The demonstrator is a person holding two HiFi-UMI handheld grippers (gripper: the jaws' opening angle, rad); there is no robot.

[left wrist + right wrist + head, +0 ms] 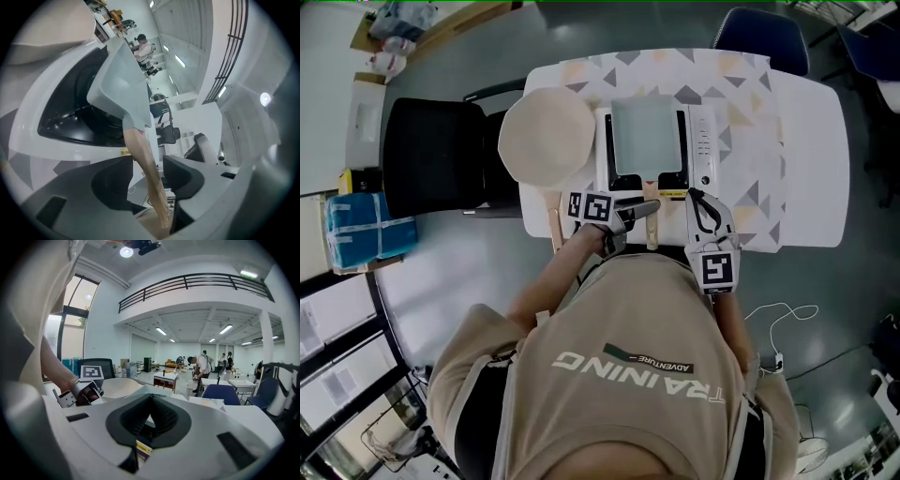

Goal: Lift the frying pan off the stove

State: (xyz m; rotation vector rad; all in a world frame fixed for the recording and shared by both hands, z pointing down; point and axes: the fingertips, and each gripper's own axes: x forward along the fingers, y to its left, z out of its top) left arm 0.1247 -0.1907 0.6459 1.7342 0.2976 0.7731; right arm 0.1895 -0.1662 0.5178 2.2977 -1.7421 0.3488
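Observation:
A square pale grey frying pan (645, 136) sits on the white stove (701, 150), and its wooden handle (652, 234) points toward me. My left gripper (643, 208) reaches in from the left across that handle. In the left gripper view the handle (149, 173) runs up between the jaws to the pan (123, 79). The left gripper (147, 161) is open, with small gaps on both sides of the wood. My right gripper (703, 208) hovers at the stove's front right corner. It (151, 401) is shut with nothing in it.
A round cream pan (548, 136) with a wooden handle lies left of the stove, close to my left hand. The stove stands on a patterned cloth on a white table (816, 159). A black chair (431, 155) is on the left and a blue chair (759, 33) is behind the table.

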